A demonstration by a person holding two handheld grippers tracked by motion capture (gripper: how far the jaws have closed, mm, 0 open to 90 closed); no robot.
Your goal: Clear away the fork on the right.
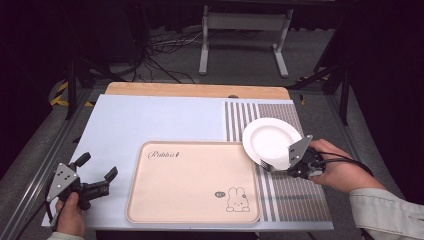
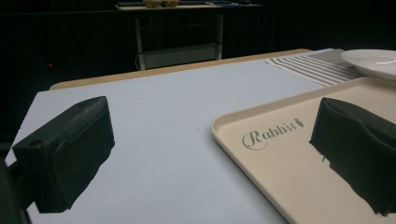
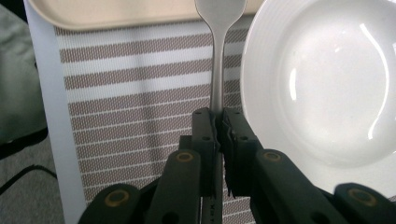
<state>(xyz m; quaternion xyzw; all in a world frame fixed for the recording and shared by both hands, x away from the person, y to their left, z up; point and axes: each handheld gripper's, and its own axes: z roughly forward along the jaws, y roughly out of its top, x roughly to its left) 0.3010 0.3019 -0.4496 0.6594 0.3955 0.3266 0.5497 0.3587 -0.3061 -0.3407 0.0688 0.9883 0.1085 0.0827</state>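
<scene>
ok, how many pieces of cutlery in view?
1. A metal fork, clamped by its handle in the right gripper, held over the striped mat beside the white plate. More could be hidden.

The cream tray (image 1: 192,182) bears the word "Rabbit" in dark script near its far left corner, with a small carrot-like mark right after it; the left gripper view shows the same word. Near the tray's near right corner stands a line drawing of a rabbit with a tiny dark badge beside it, its writing too small to read.
</scene>
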